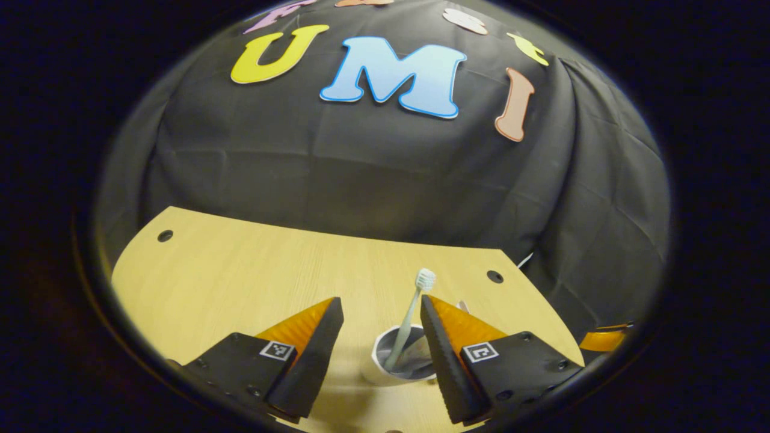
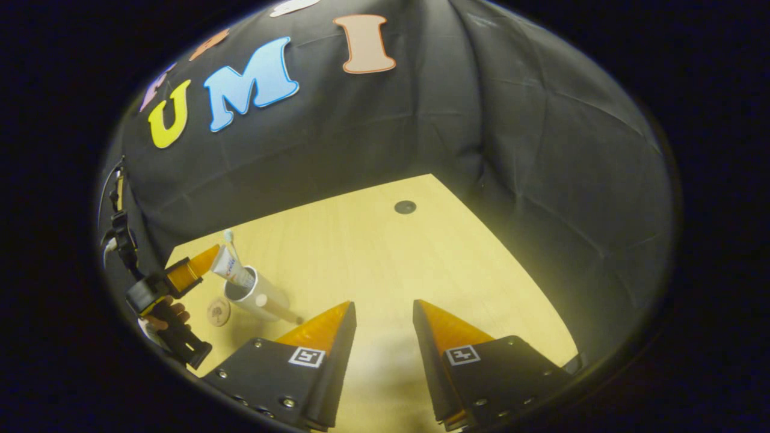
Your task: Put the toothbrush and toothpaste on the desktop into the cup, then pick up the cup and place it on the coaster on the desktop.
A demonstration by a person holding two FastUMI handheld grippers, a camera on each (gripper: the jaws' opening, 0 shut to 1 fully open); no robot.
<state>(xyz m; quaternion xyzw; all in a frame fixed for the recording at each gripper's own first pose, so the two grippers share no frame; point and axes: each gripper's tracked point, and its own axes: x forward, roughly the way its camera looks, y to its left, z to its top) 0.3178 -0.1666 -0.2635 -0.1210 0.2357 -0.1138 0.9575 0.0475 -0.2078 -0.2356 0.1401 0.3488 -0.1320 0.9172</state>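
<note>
The left hand-held gripper [image 1: 381,337] hung wide open, empty, straddling the cup [image 1: 402,361] holding toothbrush [image 1: 412,316], judged ready for lifting; the right hand-held gripper [image 2: 384,337], at five o'clock, gaped empty.

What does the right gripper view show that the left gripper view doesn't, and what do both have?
The right gripper view alone gives the toothpaste sticking out of the cup, the round coaster beside it, and a hand holding the left hand-held gripper next to the cup. The left gripper view alone looks down into the cup's inside between that gripper's open fingers. Both share the white cup with the toothbrush standing in it, and the wooden desktop.
</note>
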